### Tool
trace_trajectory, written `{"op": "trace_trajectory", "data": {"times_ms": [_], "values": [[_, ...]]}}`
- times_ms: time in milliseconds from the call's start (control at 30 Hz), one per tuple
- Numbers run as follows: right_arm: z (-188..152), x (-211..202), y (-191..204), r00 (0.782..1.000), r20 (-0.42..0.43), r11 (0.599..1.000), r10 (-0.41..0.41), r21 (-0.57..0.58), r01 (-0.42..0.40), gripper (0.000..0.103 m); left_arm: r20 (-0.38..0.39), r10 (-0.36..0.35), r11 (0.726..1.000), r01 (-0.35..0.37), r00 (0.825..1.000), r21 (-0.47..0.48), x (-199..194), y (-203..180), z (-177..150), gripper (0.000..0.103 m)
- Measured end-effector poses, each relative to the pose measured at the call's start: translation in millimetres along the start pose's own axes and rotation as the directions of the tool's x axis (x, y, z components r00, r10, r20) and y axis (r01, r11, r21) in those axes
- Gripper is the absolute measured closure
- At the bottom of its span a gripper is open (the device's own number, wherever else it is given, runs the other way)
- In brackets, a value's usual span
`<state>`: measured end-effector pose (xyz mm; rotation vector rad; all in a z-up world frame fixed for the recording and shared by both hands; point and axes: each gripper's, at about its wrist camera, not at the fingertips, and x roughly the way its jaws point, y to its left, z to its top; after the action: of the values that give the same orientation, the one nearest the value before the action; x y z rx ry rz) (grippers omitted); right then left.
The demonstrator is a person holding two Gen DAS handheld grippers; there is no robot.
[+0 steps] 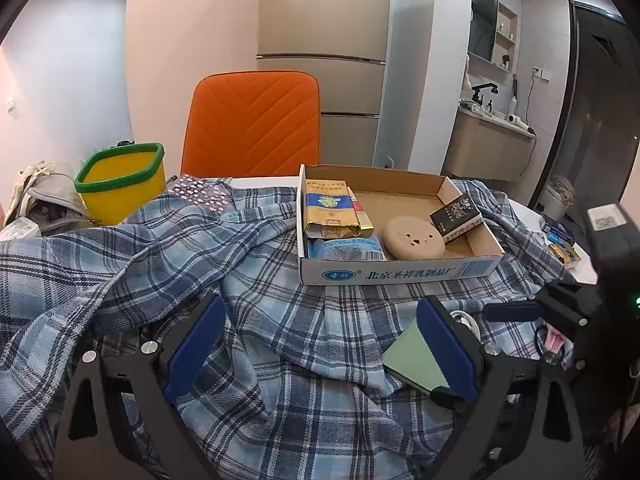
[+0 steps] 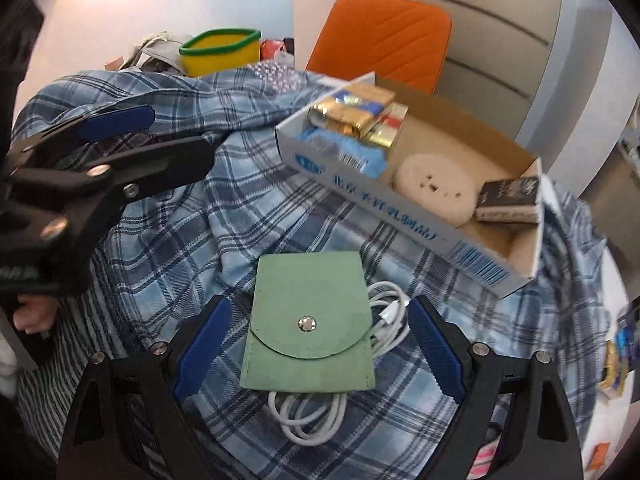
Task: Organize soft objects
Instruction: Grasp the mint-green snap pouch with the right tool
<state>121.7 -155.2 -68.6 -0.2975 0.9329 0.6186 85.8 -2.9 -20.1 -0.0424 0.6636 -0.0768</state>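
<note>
A blue plaid shirt (image 1: 280,272) lies crumpled across the table. On it rests a green snap pouch (image 2: 310,324) over a coiled white cable (image 2: 308,420). My right gripper (image 2: 320,344) is open and straddles the pouch, with a gap between each pad and the pouch's sides. My left gripper (image 1: 320,344) is open over a fold of the shirt, nothing between its pads; the pouch (image 1: 412,356) lies just behind its right finger. In the right wrist view the left gripper (image 2: 180,136) shows at the left, above the shirt.
A shallow cardboard box (image 1: 400,272) sits on the shirt with gold packets, a blue packet, a round beige pad (image 1: 414,238) and a black carton. A yellow bin with a green rim (image 1: 120,180) stands far left, beside an orange chair (image 1: 252,120). Small packets lie at the table's right edge (image 1: 564,252).
</note>
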Motion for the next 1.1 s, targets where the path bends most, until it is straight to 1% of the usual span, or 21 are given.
{"op": "trace_trajectory", "data": {"times_ms": [100,200,267,400,533,567,600,767,833,900,1033,1100], "values": [[-1,5,0,1.0,-0.015,1.0,0.008,-0.002,-0.008,0.012,-0.002,-0.004,1.0,0.003,1.0,-0.025,0,4,1,0.008],[-2,10,4,0.999,-0.031,1.0,0.015,-0.018,-0.016,0.012,0.016,-0.007,0.998,0.008,1.0,-0.061,-4,10,3,0.008],[-2,13,6,0.999,-0.045,0.999,0.022,-0.029,-0.024,0.014,0.024,-0.014,0.997,0.016,1.0,-0.074,-6,13,4,0.008],[-3,20,8,0.997,-0.068,0.999,0.028,-0.032,-0.03,0.02,0.021,-0.015,0.998,0.017,1.0,-0.064,-5,11,4,0.008],[-2,20,6,0.997,-0.065,0.999,0.035,-0.019,-0.037,0.022,0.024,-0.02,0.999,0.021,1.0,-0.041,-5,6,3,0.008],[-2,20,5,0.998,-0.06,0.999,0.03,-0.01,-0.03,0.025,0.023,-0.02,0.999,0.021,1.0,-0.036,-5,5,3,0.008],[-2,19,5,0.998,-0.058,1.0,0.021,-0.004,-0.022,0.03,0.023,-0.02,0.999,0.021,1.0,-0.033,-5,4,3,0.008],[-3,4,3,1.0,-0.012,1.0,-0.006,0.027,0.006,0.03,0.025,-0.019,0.999,0.02,1.0,-0.032,-6,4,3,0.009],[-4,-5,-3,1.0,0.001,0.996,-0.028,0.086,0.028,0.03,0.025,-0.02,0.999,0.021,0.999,-0.032,-6,4,3,0.009],[-9,-19,-8,0.998,0.039,0.991,-0.043,0.132,0.037,0.03,0.024,-0.02,0.999,0.02,1.0,-0.027,-6,3,3,0.009],[-17,-51,-17,0.985,0.12,0.974,-0.128,0.2,0.102,0.03,0.022,-0.02,1.0,0.021,1.0,-0.009,-6,0,2,0.009],[-20,-62,-23,0.977,0.142,0.963,-0.162,0.237,0.125,0.03,0.025,-0.025,1.0,0.025,0.999,-0.003,-7,-2,2,0.009]]}}
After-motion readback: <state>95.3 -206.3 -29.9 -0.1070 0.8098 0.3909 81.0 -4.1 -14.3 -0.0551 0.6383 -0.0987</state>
